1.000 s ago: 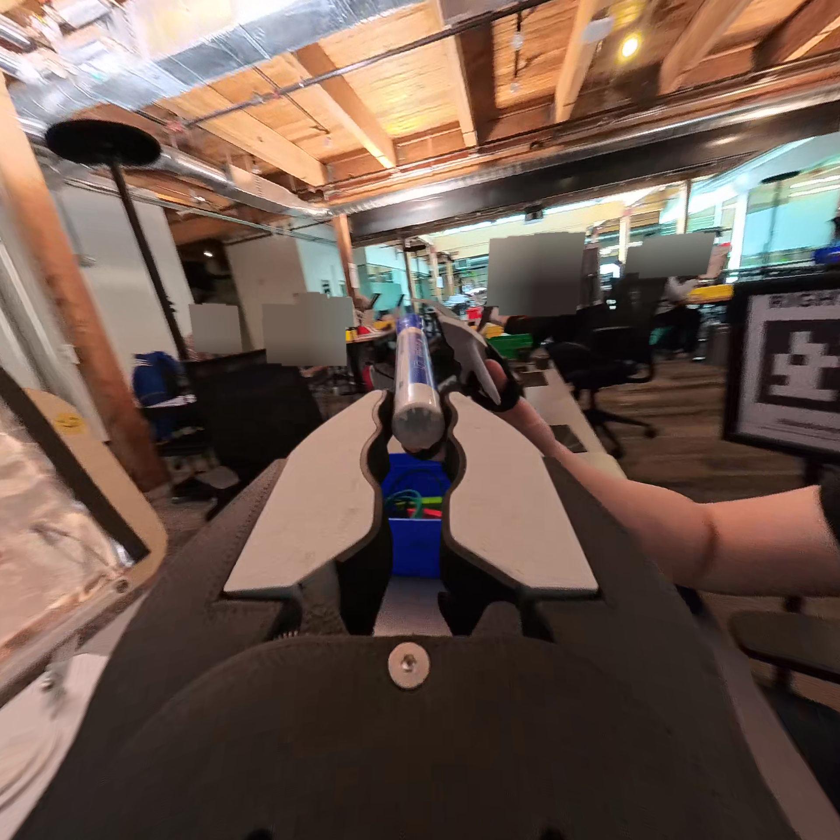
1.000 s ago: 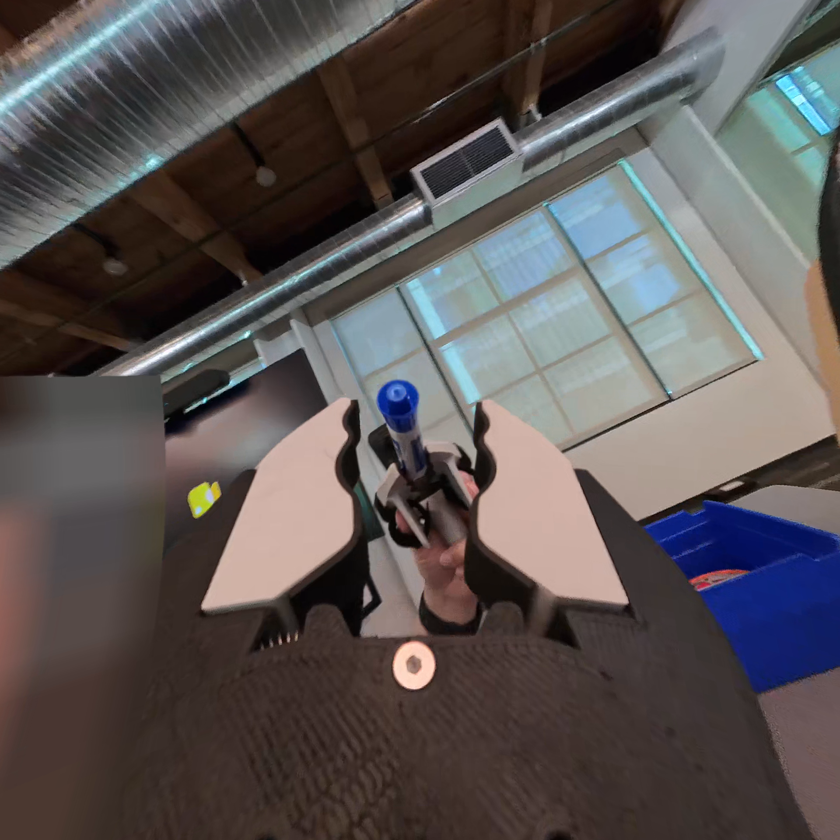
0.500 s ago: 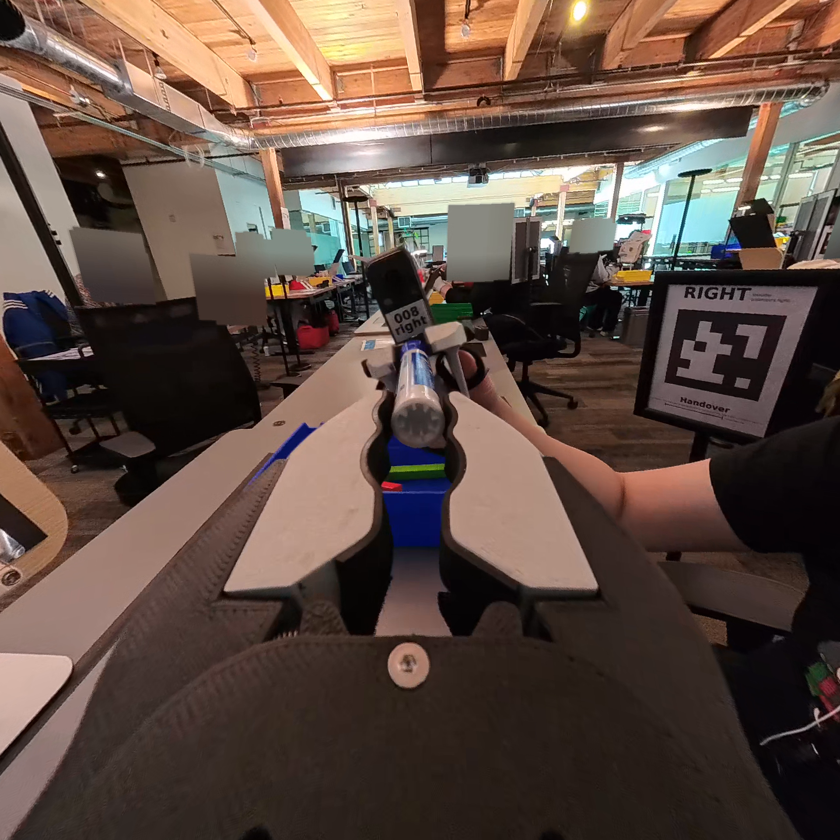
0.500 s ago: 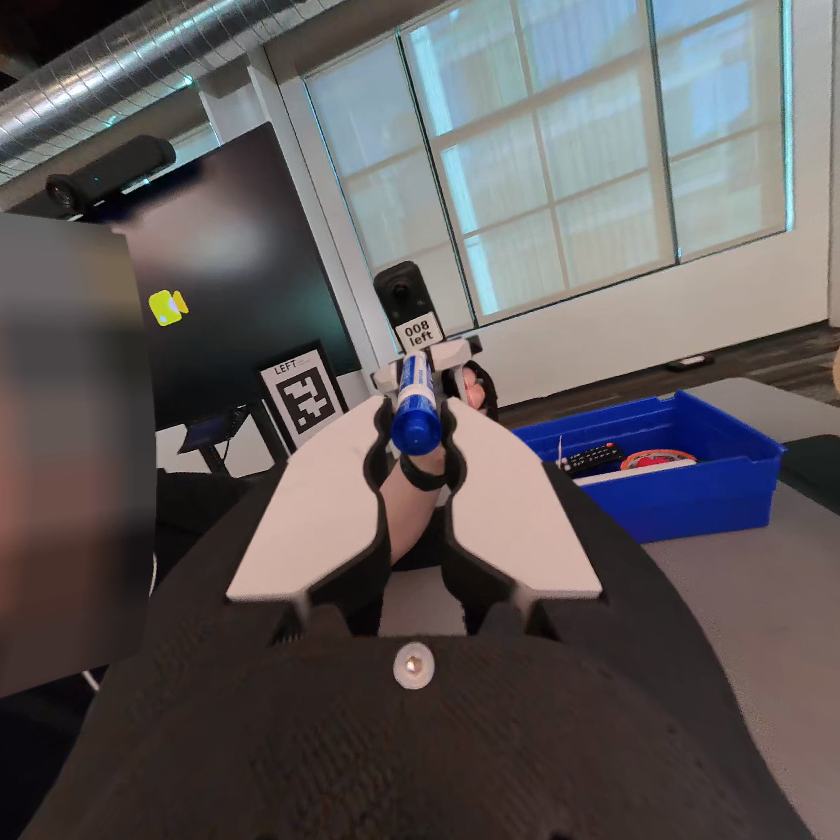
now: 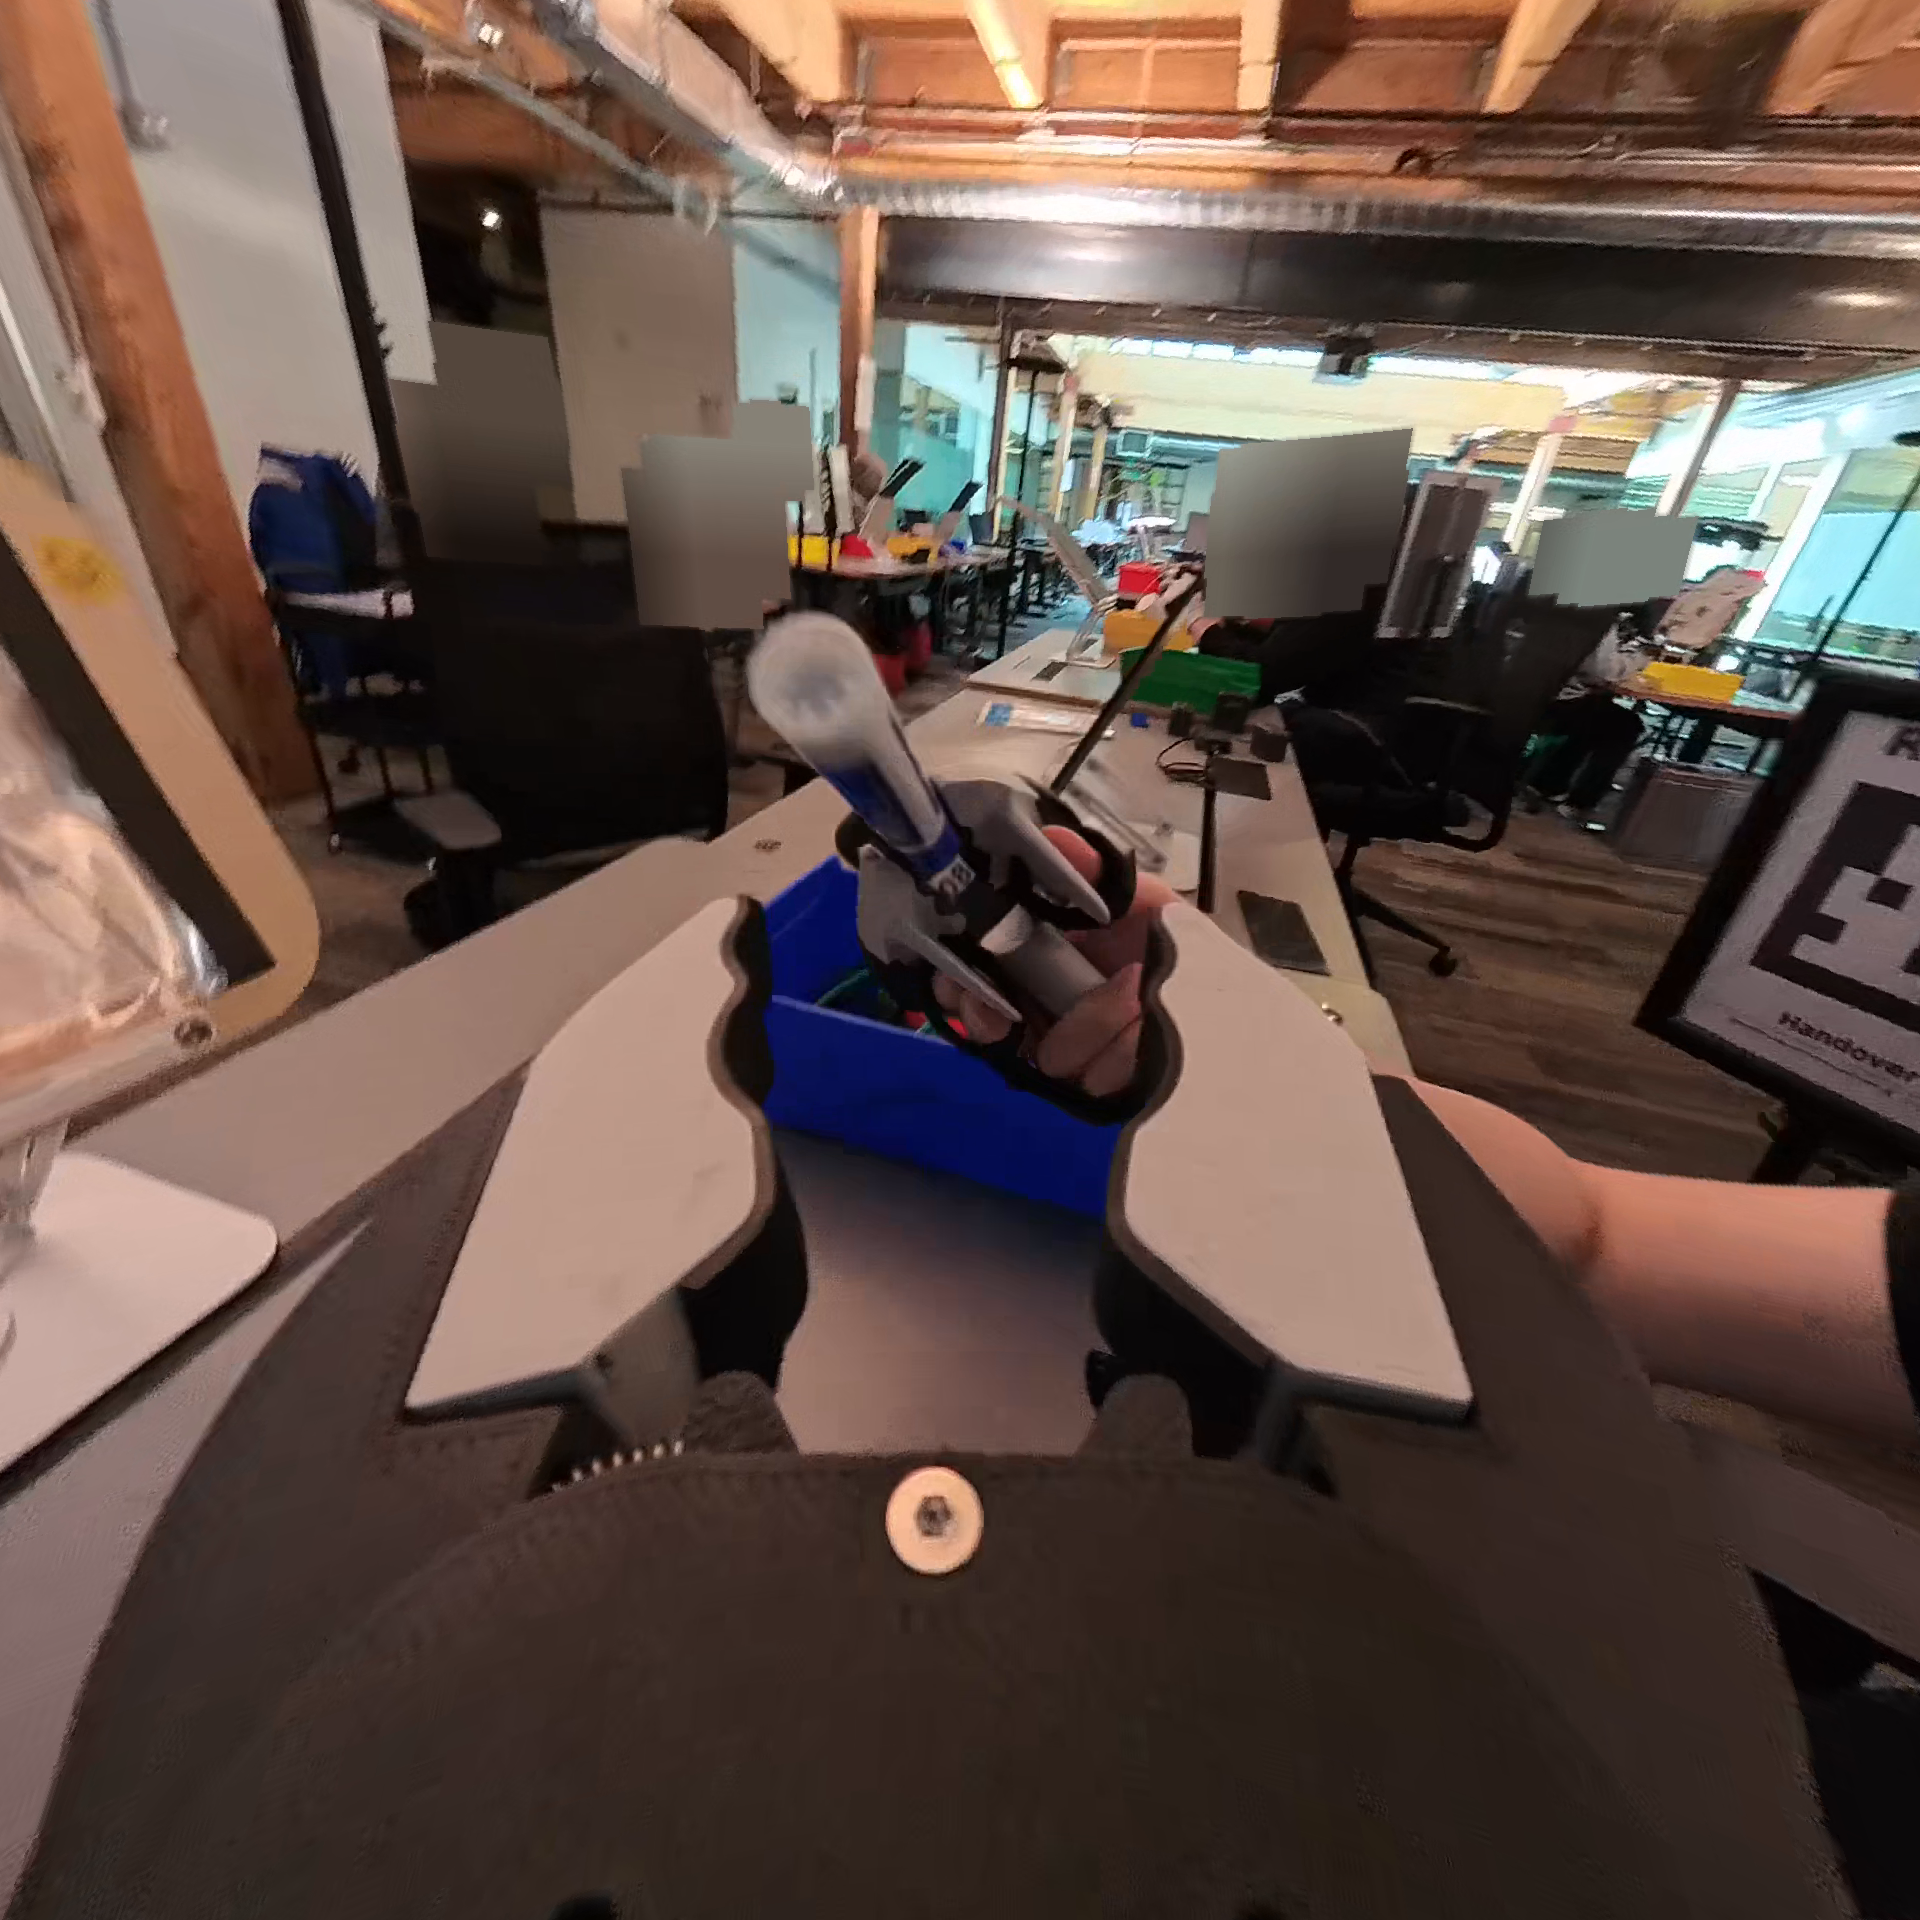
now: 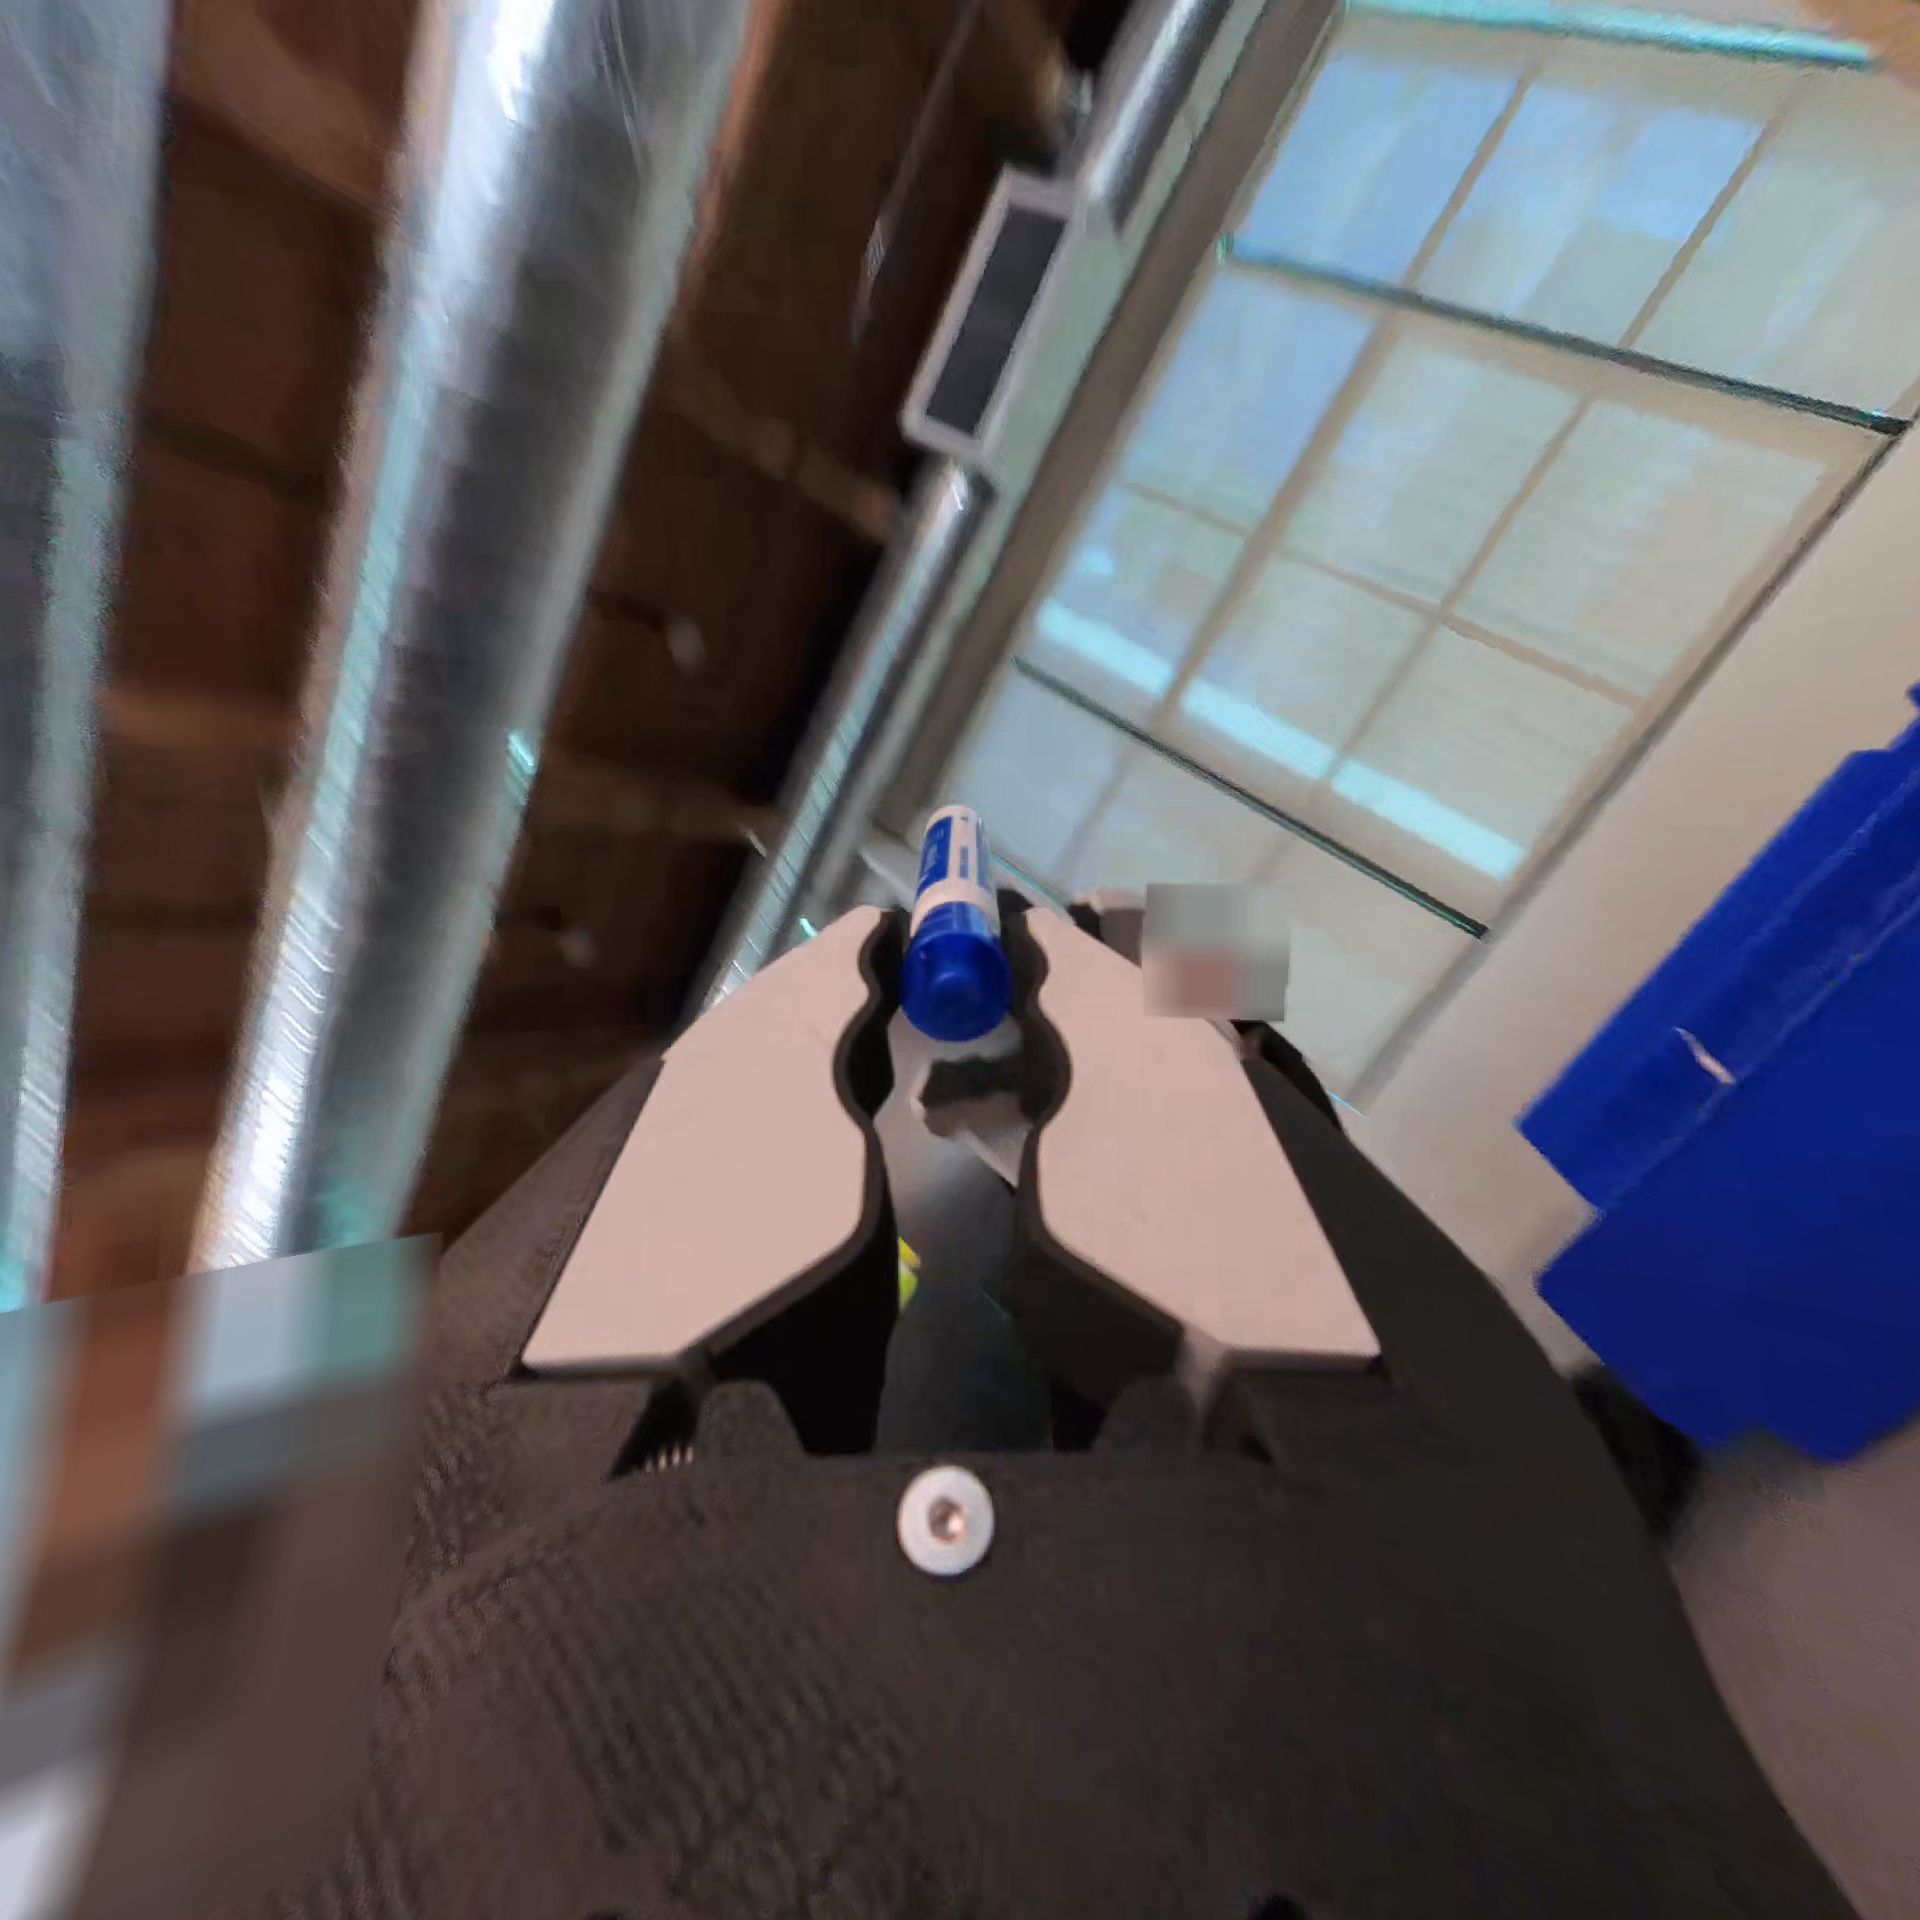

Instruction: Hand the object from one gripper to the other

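Note:
A marker with a white barrel (image 5: 862,758) and a blue cap (image 6: 954,971) is held in my right gripper (image 6: 956,930), which is shut on it near the cap end. In the left wrist view the right gripper (image 5: 920,868) shows farther off in a person's hand (image 5: 1091,1003), and the marker points up and left toward the camera. My left gripper (image 5: 951,935) is open and empty, with its jaws wide apart, a short way back from the marker. The right wrist view is blurred.
A blue bin (image 5: 935,1091) with small items stands on the grey table (image 5: 364,1081) below both grippers; it also shows in the right wrist view (image 6: 1745,1143). A framed tag sign (image 5: 1808,935) stands at right. A monitor on a white base (image 5: 114,1278) is at left. The person's forearm (image 5: 1683,1309) crosses from the right.
Half a second ago both grippers were shut on the marker. My left gripper has opened and drawn back. The right gripper keeps the marker and has tilted upward.

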Available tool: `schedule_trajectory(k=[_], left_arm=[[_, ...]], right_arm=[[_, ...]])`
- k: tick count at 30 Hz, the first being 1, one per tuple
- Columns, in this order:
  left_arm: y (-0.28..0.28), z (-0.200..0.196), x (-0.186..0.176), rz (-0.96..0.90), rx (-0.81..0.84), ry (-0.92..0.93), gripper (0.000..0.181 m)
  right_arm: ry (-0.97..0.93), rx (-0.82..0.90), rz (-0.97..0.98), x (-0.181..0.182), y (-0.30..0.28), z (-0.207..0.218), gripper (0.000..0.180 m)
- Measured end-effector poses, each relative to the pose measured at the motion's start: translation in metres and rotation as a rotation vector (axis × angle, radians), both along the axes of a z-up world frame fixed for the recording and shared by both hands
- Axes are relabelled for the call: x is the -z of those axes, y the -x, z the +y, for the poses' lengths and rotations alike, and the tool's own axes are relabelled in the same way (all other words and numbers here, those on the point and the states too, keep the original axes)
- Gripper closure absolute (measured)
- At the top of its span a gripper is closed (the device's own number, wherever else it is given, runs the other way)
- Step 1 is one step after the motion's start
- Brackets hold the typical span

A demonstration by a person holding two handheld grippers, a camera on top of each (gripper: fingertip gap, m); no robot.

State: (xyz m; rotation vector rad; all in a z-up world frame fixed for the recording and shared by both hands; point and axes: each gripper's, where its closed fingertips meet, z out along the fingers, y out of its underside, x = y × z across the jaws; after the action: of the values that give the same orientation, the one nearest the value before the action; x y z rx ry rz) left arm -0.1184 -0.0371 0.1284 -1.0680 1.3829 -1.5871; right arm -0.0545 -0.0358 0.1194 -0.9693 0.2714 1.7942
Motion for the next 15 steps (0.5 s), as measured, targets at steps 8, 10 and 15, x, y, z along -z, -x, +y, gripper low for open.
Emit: schedule_trajectory(k=[8, 10, 15], left_arm=[[-0.03, 0.02, 0.041, 0.065, -0.041, 0.039, 0.126], [-0.032, 0.015, 0.038, 0.018, -0.034, 0.042, 0.129], [-0.028, -0.003, 0.024, -0.11, -0.018, -0.028, 0.133]], right_arm=[[-0.029, -0.008, 0.332, 0.024, -0.026, 0.017, 0.159], [-0.063, -0.045, 0.318, 0.015, -0.014, 0.013, 0.16], [-0.11, -0.148, 0.251, 0.001, 0.028, 0.005, 0.16]])
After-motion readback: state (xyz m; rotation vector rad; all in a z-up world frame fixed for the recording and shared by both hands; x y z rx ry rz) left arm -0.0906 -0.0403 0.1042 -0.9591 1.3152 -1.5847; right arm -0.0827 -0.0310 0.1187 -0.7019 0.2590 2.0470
